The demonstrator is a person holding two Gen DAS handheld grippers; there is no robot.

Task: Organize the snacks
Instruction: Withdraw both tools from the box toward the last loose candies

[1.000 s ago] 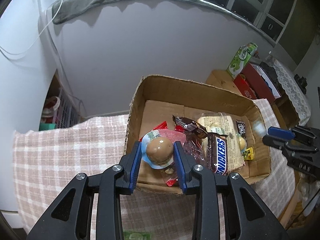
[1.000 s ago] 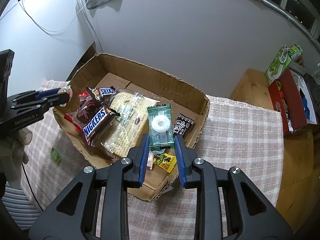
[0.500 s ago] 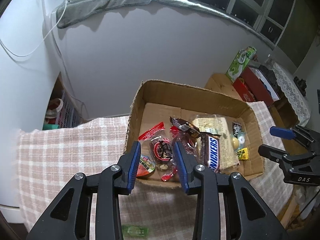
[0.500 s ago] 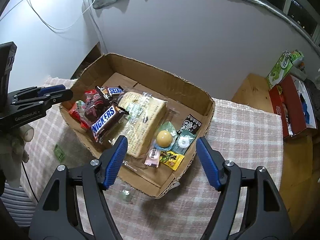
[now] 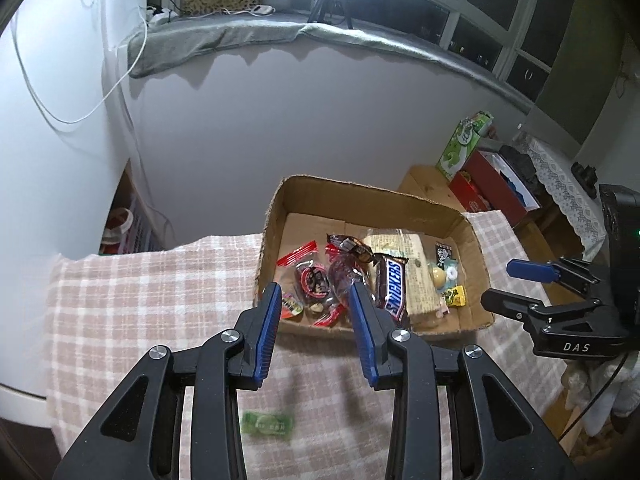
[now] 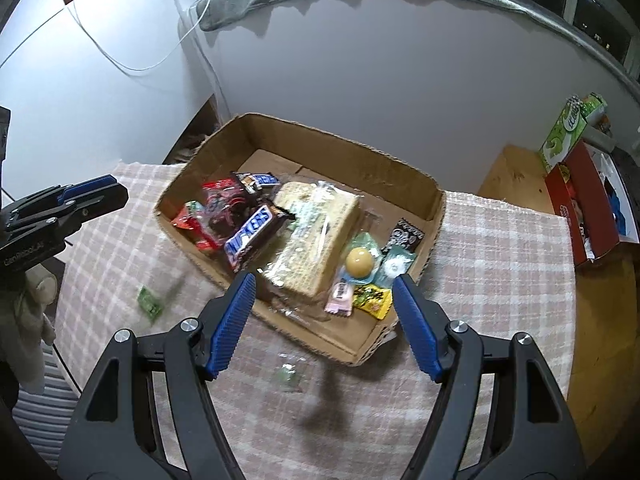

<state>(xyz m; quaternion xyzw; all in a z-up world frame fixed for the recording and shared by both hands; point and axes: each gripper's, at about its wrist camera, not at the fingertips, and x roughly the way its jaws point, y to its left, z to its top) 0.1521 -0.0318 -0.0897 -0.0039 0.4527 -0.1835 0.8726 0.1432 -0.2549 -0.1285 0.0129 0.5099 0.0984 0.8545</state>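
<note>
Both grippers hang over the checked cloth on the worktop [image 6: 500,248], and neither has anything in it. The left gripper [image 5: 315,304] has its jaws parted a fair bit with only air between them, and the right gripper [image 6: 323,294] has its jaws spread a lot wider, also holding nothing.

Closest in, two snacks lie loose on the cloth: a green candy wrapper [image 5: 267,424] just in front of the left gripper, and a small clear-wrapped sweet [image 6: 289,376] right by the near wall of the cardboard box [image 6: 344,152]. Both look a bit blurry.

Then the box itself, which has most of the snacks. At its right end there's a yellow candy packet [image 6: 372,300], a pink one [image 6: 340,294] and a yellow ball in a blister pack [image 6: 359,258]. The big cracker pack [image 6: 316,236] fills the middle, with the Snickers bar [image 6: 254,236] lying partly on it. Red wrapped snacks [image 5: 316,280] are piled at the left end.
</note>
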